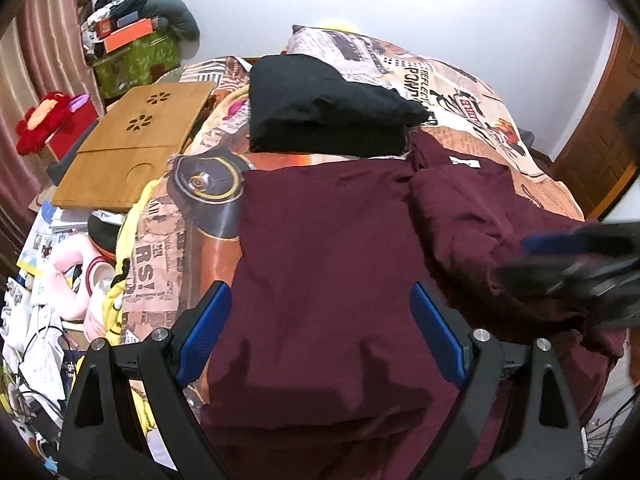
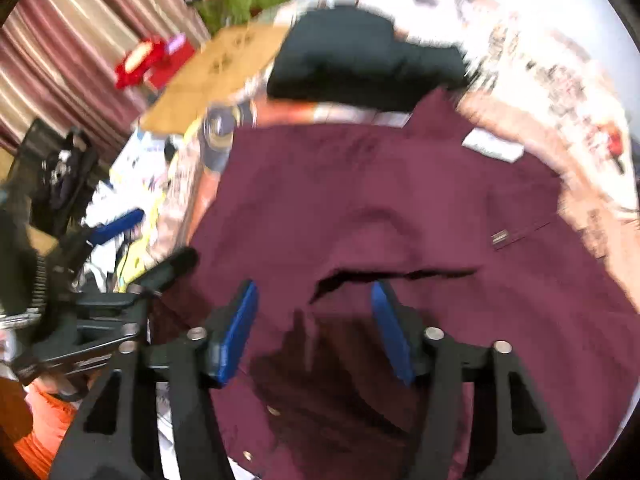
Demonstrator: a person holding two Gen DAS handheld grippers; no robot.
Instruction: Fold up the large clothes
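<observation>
While maroon shirt [image 1: 328, 248] runs lengthwise away, collar far, it lies under both claws. Left gripper [image 1: 320, 336] wide, empty. Right gripper [image 2: 314, 320] wide too.

Your left view is sharp and evenly bright, tong shadows falling on the maroon garment [image 1: 328, 264]; your right view is motion-blurred, its wall [image 2: 500, 4] overexposed.

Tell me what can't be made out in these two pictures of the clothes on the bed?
- Left wrist view: the right gripper is a motion-blurred smear cut by the right edge, so its fingers are unclear there.
- Left wrist view: the maroon garment runs off the bottom edge behind the left gripper; its hem is hidden.
- Right wrist view: the white label is too blurred to read.
- Both views: the black garment is folded, so its type is unclear.
</observation>
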